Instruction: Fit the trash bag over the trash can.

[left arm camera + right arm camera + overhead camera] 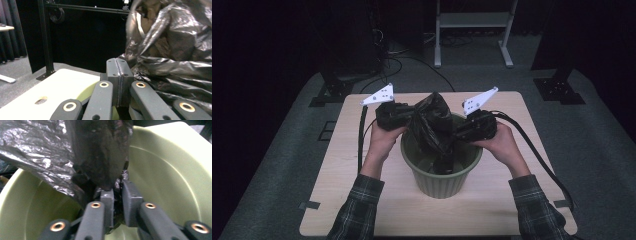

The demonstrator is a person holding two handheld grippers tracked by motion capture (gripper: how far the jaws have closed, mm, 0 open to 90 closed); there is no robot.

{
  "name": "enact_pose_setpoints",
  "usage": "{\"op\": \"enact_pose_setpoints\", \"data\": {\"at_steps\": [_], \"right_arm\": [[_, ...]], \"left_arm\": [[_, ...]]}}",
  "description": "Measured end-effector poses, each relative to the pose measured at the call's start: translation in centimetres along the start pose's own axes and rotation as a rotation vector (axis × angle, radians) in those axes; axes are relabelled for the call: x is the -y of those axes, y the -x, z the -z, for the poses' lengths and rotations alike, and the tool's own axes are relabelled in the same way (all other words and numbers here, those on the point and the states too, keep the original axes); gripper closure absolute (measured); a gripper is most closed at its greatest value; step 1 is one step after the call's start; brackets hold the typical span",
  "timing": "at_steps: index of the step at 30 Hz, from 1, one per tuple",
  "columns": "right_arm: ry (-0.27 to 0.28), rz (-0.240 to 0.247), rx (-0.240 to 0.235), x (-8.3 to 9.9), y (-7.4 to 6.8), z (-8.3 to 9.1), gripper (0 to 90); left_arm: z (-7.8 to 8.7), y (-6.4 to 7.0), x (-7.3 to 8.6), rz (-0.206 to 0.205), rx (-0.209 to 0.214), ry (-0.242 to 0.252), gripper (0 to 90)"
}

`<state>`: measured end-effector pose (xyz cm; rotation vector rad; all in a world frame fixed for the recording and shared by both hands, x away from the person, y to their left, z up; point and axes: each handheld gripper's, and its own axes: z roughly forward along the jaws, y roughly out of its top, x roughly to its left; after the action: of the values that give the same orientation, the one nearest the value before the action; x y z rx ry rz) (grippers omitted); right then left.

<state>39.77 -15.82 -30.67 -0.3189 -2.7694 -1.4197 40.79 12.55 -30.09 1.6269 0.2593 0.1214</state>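
On a pale wood-grain counter (362,165) with rounded corners, set on grey carpet (277,150) in a dark room — black curtains at the back, a white metal frame (472,30) on the floor beyond, black stand feet (557,90) at either far corner, loose cables (387,60) trailing over the carpet. Small round hole in the counter top, seen in the left gripper view. Strips of dark tape at the counter's near edge. No brand, label or readable writing anywhere.

Near the counter's middle, a pale green ribbed bin (442,175), upright. Bunched above its mouth and hanging partly inside, a black plastic bag (432,122), crinkled and glossy. Just left of the bag, left gripper (392,116) in a hand, white three-cornered plate on top; in its own view, jaws pressed flat together, the bag's folds right beside them, whether any film is pinched between — cannot tell. Over the bin's right rim, right gripper (462,132) angled down into the bin; in its own view, jaws narrow, a slim gap left, a dark fold of bag caught between them against the green inner wall. Plaid sleeves (362,210) at the bottom of the high view.
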Motion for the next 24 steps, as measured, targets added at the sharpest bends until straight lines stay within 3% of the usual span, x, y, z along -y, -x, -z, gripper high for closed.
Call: {"op": "enact_pose_setpoints", "data": {"at_steps": [4, 12, 21, 24], "right_arm": [[0.051, -0.015, 0.067, 0.0, 0.0, 1.0, 63.0], [0.141, -0.029, 0.131, 0.2, -0.3, 4.2, 58.1], [0.239, -0.006, 0.125, -0.3, -1.6, 6.1, 54.0], [0.231, 0.011, 0.117, -0.8, -2.0, 5.6, 53.6]], "left_arm": [[0.1, 0.1, 0.3, 0.004, -0.003, -0.008, 89.5], [0.3, -0.1, 1.0, 0.026, -0.019, -0.045, 89.5], [0.7, -0.4, 1.9, 0.053, -0.043, -0.068, 89.6], [0.7, -0.3, 1.9, 0.052, -0.04, -0.066, 89.6]]}}
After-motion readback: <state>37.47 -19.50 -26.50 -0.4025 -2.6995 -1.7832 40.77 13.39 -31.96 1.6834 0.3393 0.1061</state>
